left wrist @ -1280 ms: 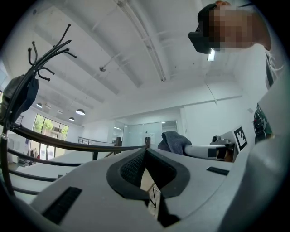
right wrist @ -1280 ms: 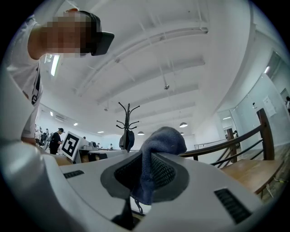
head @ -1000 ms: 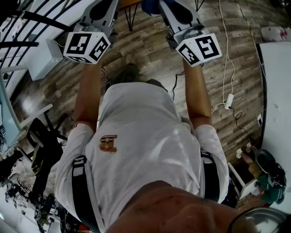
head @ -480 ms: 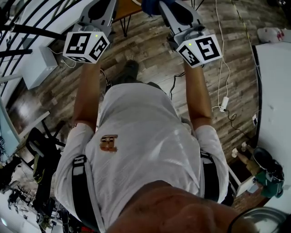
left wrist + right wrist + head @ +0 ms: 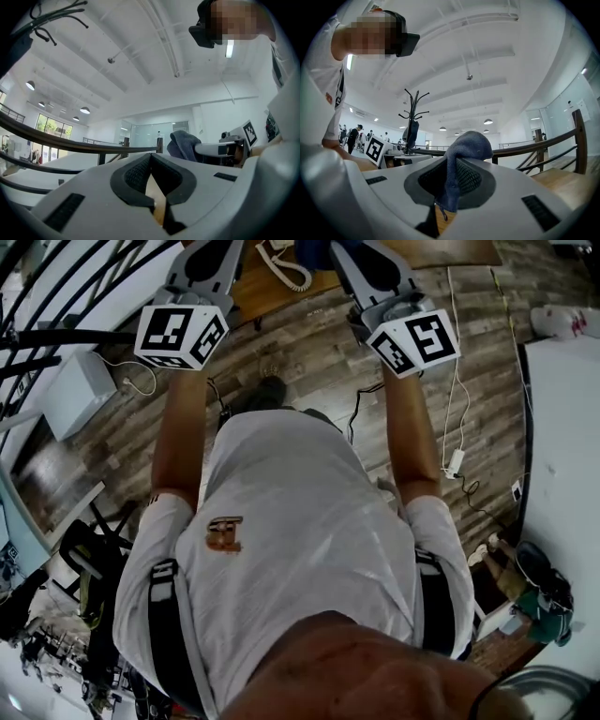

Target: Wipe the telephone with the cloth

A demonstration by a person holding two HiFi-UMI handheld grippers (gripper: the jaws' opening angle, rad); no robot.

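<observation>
Left gripper (image 5: 150,157): pads shut tip to tip, nothing between them, parked out front at the same spot in the head view as a second ago. Change sits at centre top of that view. A second ago, only floor (image 5: 309,362) and a hairpin leg there; half a second ago, a sliver of wood; now a wooden surface (image 5: 450,251) sliding in with the white telephone (image 5: 279,261) on it, coiled cord looped toward the near edge. Reads as walking up to the surface rather than reaching, with both arms fixed in frame and floorboards drifting underneath. Just right of the telephone in that view, the blue cloth (image 5: 309,251), same place at the gripper tip as in both earlier pictures. Right gripper (image 5: 451,165): clamped on the cloth, wad bulging over the tips, a tail hanging down between the pads. Grip looks secure, no regrasp needed. Wiping not started. No telephone in either gripper view, only ceiling and railings, so both grippers probably aimed level or upward. Contact between cloth and telephone impossible to confirm from the head view, most likely none. Likely next: close the last gap, tip the right gripper down, land the wad on the telephone. Left gripper free to steady the base; light handset and cord likely to shift under a hard wipe.
</observation>
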